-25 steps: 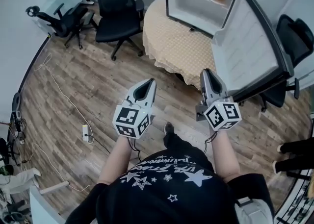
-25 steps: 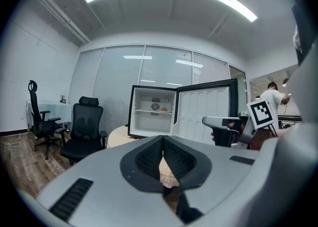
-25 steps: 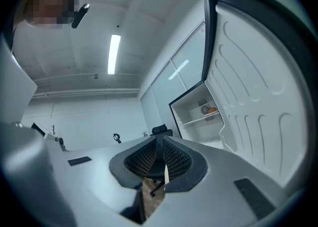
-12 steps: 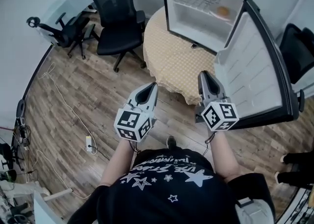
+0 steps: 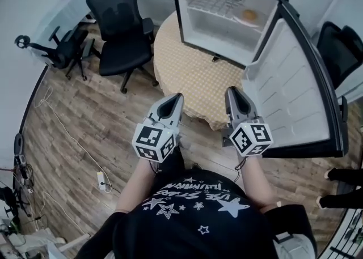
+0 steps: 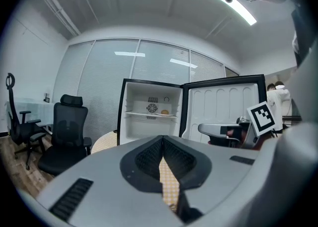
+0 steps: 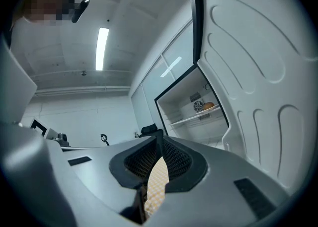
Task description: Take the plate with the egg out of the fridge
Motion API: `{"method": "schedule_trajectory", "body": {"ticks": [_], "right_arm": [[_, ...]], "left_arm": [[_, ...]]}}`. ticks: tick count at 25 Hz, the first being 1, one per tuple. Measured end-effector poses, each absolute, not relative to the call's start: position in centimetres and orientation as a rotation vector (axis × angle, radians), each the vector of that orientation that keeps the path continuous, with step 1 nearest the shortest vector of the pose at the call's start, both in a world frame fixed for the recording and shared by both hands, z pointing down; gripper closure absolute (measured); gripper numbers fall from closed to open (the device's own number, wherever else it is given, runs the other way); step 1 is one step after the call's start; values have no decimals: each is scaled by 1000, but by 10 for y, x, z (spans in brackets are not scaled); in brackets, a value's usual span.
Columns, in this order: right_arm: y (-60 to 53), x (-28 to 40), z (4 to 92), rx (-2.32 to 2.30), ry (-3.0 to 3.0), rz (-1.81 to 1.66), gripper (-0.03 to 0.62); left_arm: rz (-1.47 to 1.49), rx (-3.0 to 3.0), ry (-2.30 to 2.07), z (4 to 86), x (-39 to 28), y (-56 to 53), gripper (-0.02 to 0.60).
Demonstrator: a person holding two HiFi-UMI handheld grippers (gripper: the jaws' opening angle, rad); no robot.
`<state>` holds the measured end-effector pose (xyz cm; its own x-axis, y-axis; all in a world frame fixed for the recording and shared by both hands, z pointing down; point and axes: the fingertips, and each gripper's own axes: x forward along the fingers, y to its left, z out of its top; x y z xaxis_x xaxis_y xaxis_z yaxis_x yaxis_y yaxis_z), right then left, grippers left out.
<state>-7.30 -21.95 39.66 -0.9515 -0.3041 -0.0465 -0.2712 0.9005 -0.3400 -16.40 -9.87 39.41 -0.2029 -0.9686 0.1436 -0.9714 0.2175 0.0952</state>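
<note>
Head view: the left tool (image 5: pixel 177 98) and right tool (image 5: pixel 229 90) are held before a round yellow-checked surface (image 5: pixel 193 71) carrying an open white mini fridge (image 5: pixel 218 37), with the plate with a tan egg (image 5: pixel 249 15) on its upper shelf. Left gripper view: the jaws are pressed together, empty, pointing at the fridge. Right gripper view: the jaws are likewise closed on nothing, with the white fridge door (image 7: pixel 258 62) alongside.

Left tongs (image 5: pixel 178 97) and right tongs (image 5: pixel 231 90) have drawn closer to the table (image 5: pixel 184 62) — fridge (image 5: pixel 211 32) nearer too.
</note>
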Motion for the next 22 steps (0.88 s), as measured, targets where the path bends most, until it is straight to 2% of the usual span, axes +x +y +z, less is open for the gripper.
{"method": "schedule_trajectory", "body": {"ticks": [19,22], "right_arm": [[-322,-155,376,-819,2802,-584,542],[-329,-172,373,-853,2851,-508,542]], "left_arm": [[1,2185,-2038,383,-269,-233,572],[13,2226,-1979,381,-281,-251,572]]}}
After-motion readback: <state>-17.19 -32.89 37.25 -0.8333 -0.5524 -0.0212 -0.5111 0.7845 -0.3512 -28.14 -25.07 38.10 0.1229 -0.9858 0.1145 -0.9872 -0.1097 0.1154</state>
